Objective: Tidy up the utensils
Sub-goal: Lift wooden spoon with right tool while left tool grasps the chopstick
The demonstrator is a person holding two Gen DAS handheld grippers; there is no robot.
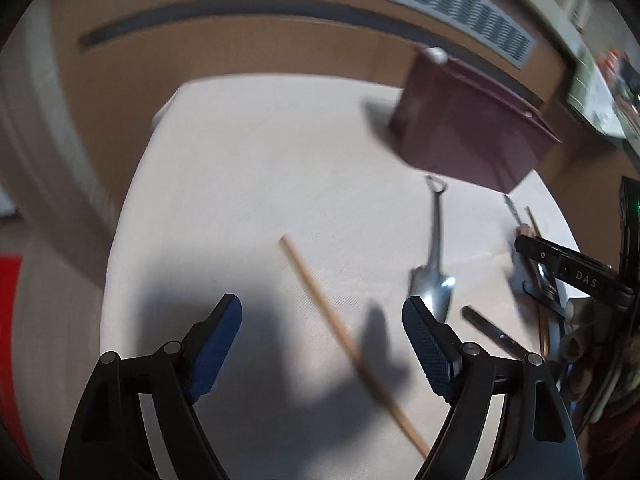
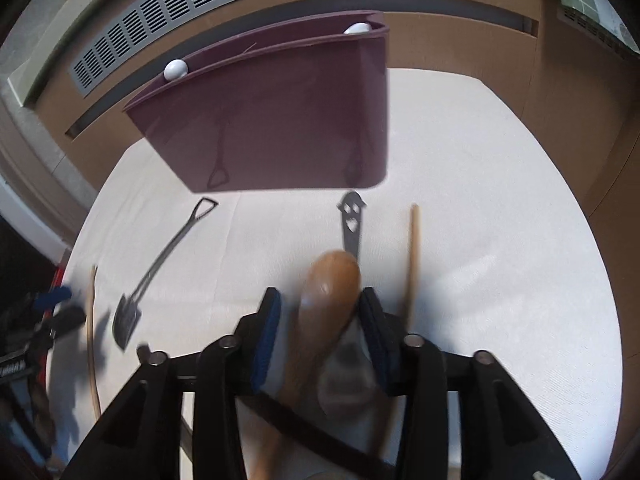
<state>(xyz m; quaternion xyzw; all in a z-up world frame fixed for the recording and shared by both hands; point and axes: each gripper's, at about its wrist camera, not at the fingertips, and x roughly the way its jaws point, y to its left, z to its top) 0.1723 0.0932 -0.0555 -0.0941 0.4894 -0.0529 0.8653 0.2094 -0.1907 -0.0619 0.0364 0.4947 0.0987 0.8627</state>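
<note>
Wooden spoon [image 2: 330, 280] clamped in right gripper [image 2: 320, 304]; left gripper [image 1: 322, 312] wide; lettering, seemingly "DAS", on right gripper.

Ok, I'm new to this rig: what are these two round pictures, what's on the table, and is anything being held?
Each picture comes from a fisheye camera on a hand-held claw, looking along its fingers. The left wrist view shows the left claw open and empty above a wooden chopstick on the white table. The right wrist view shows the right claw shut on a wooden spoon. Ahead stands a maroon bin; before it lie a shovel-shaped metal spoon and a dark utensil with a cut-out face.
</note>
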